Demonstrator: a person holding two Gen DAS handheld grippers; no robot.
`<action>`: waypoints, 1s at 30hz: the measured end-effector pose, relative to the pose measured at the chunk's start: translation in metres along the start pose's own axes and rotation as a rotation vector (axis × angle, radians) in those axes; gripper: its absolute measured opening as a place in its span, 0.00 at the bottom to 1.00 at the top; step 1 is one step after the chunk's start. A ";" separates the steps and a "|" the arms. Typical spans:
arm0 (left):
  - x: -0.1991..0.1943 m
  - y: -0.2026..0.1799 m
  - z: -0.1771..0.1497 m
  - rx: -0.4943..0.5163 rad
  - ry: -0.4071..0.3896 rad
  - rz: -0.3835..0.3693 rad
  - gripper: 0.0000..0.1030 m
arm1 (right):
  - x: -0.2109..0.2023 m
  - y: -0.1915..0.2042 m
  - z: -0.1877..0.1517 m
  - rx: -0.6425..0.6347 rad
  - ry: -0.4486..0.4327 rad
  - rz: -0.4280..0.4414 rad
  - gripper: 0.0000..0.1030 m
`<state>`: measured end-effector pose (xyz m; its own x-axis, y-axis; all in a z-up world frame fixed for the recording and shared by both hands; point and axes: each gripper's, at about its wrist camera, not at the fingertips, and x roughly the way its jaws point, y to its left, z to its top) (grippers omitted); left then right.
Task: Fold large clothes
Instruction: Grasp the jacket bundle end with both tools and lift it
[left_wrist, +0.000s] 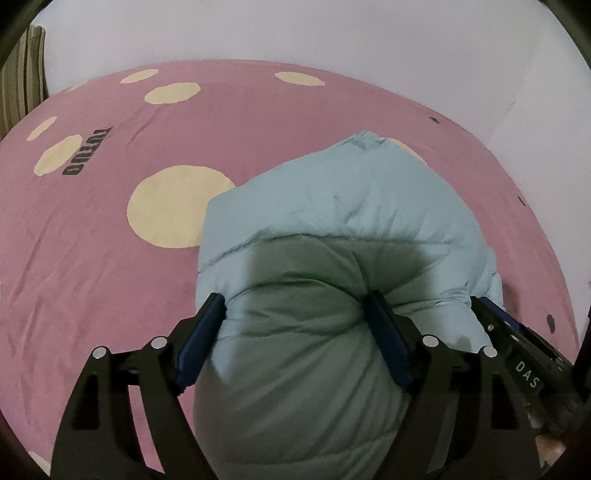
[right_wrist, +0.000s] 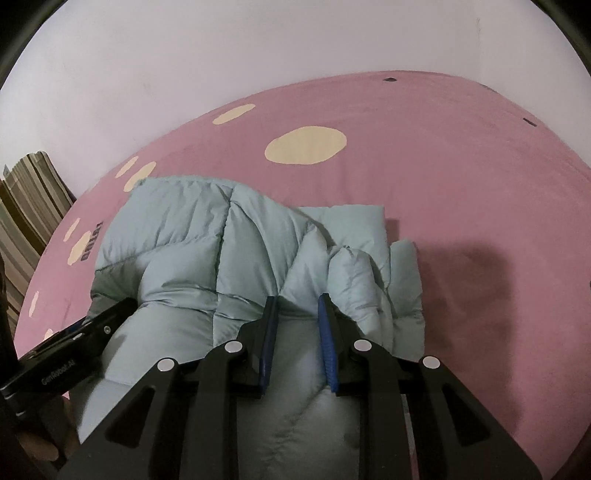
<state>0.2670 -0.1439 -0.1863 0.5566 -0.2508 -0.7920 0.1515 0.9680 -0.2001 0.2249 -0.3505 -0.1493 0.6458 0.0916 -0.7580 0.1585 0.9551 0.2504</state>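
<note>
Pale blue puffer jacket (left_wrist: 332, 229) lies bunched on a bed under a pink sheet (left_wrist: 92, 258) with cream spots. Left gripper (left_wrist: 291, 310): jaws spread wide, a fat roll of jacket padding wedged between the blue pads and bulging against both. Right gripper (right_wrist: 297, 306): jaws set narrow, pinching a ridge of the same jacket near its folded edge. Writing: dark print on the sheet (left_wrist: 85, 152), upside down, reads roughly "TOTORO" but not sharp enough to confirm. "DAS" on the right gripper's body in the left wrist view; "GenRobot.AI" on the left gripper's body (right_wrist: 62, 376) in the right wrist view. Striped cloth (right_wrist: 26, 221) at the bed's far side, against the pale wall.
</note>
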 end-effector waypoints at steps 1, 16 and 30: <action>0.002 0.000 0.000 0.000 0.001 0.000 0.77 | 0.003 -0.001 -0.001 0.001 -0.001 0.000 0.22; 0.022 -0.002 -0.005 -0.008 0.013 -0.005 0.81 | 0.015 -0.009 -0.009 0.041 -0.008 0.024 0.22; 0.020 -0.003 -0.001 -0.013 0.027 -0.005 0.81 | 0.011 -0.003 -0.007 0.025 -0.013 0.005 0.22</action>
<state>0.2770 -0.1519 -0.2018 0.5334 -0.2556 -0.8063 0.1432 0.9668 -0.2118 0.2265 -0.3507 -0.1627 0.6564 0.0928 -0.7487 0.1731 0.9474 0.2692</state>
